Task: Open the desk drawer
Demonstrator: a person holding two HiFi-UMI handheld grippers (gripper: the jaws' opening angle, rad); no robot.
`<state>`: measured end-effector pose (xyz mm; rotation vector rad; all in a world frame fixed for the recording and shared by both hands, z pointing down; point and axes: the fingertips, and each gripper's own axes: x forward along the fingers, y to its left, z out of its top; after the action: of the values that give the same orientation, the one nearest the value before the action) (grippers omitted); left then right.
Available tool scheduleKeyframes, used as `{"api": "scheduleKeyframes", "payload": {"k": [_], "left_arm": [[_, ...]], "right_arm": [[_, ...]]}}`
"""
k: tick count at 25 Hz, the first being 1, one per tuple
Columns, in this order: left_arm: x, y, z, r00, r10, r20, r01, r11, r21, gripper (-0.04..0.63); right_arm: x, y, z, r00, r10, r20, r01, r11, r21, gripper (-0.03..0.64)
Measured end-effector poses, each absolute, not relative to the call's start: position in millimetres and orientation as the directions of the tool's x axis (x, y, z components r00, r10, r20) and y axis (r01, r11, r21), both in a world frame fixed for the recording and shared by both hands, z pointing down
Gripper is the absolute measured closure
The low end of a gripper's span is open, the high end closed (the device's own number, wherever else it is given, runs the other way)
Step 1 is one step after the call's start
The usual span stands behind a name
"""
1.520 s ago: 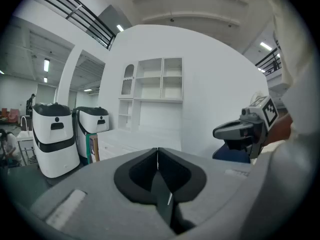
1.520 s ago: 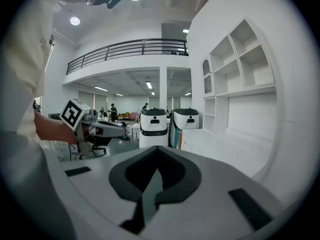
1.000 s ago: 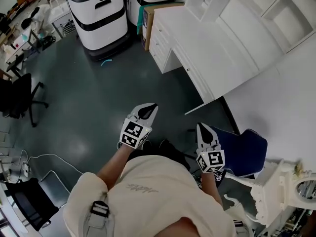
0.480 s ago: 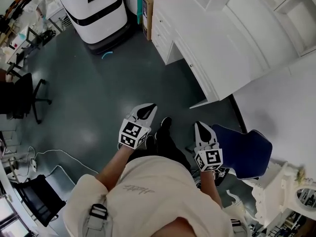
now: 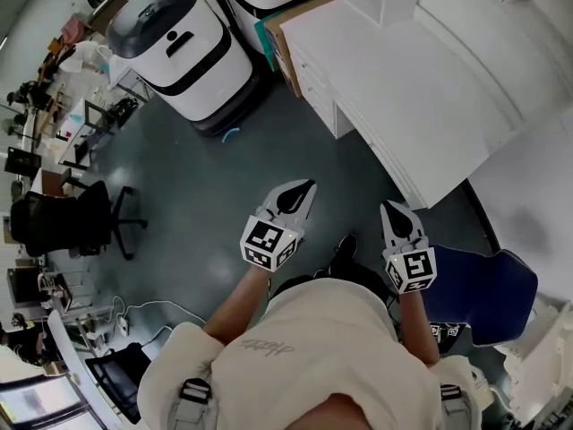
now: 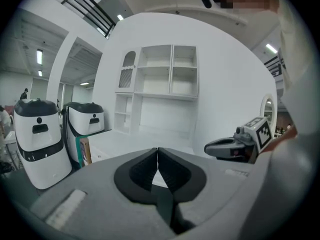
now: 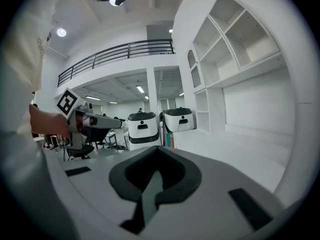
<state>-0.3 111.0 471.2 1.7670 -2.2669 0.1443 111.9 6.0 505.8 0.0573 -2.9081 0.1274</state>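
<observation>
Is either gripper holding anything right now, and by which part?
Nothing is held. The left gripper and the right gripper both have jaws closed together on nothing, in the air, clear of the white desk.

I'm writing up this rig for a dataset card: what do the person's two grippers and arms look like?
The left gripper and right gripper match: light grey shells tapering to a point, with black pads inset at the jaws. Each carries a cube of black-and-white square markers at the rear. The person wears a cream short-sleeved shirt with grey buckled straps over the shoulders.
</observation>
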Motion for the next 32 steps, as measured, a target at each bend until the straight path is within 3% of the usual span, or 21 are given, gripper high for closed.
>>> {"api": "scheduleKeyframes", "payload": {"k": [12, 24, 32], "left_arm": [[-53, 100, 486, -0.258, -0.904, 0.340, -0.948, 0.304, 0.089, 0.578], [-149, 90, 486, -0.075, -0.952, 0.297, -0.991, 0.105, 0.088, 0.578], [-191, 66, 472, 0.154, -0.959, 0.236, -0.980, -0.119, 0.157, 0.578]], "right_arm": [[37, -37, 518, -0.972, 0.007, 0.234, -0.021, 0.993, -0.118, 0.615], [-35, -37, 490, -0.948, -0.215, 0.233, -0.242, 0.966, -0.095, 0.615], [-58, -29, 486, -0.874, -0.410, 0.260, -0.441, 0.895, -0.071, 0.615]]}}
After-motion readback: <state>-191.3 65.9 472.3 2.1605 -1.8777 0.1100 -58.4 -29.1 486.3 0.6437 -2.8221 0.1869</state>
